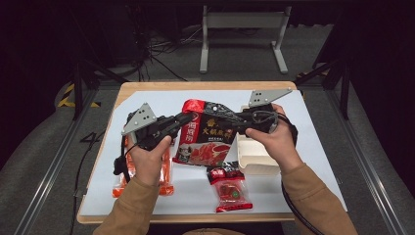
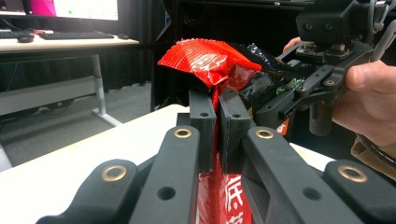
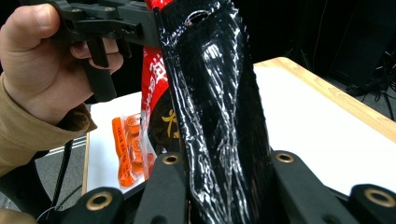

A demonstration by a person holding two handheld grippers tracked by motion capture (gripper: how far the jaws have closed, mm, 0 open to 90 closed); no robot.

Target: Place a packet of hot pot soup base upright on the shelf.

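Fingers [image 2: 205,122] of both the left gripper [image 1: 182,119] and right gripper [image 1: 234,120] clamp opposite top corners of the red-and-black pouch [image 1: 208,133], held mid-scene above the tabletop [image 1: 303,147], likely for tearing it open.

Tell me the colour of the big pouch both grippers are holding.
The big pouch is red and black with a picture of red food and light lettering; clearest in the high view.
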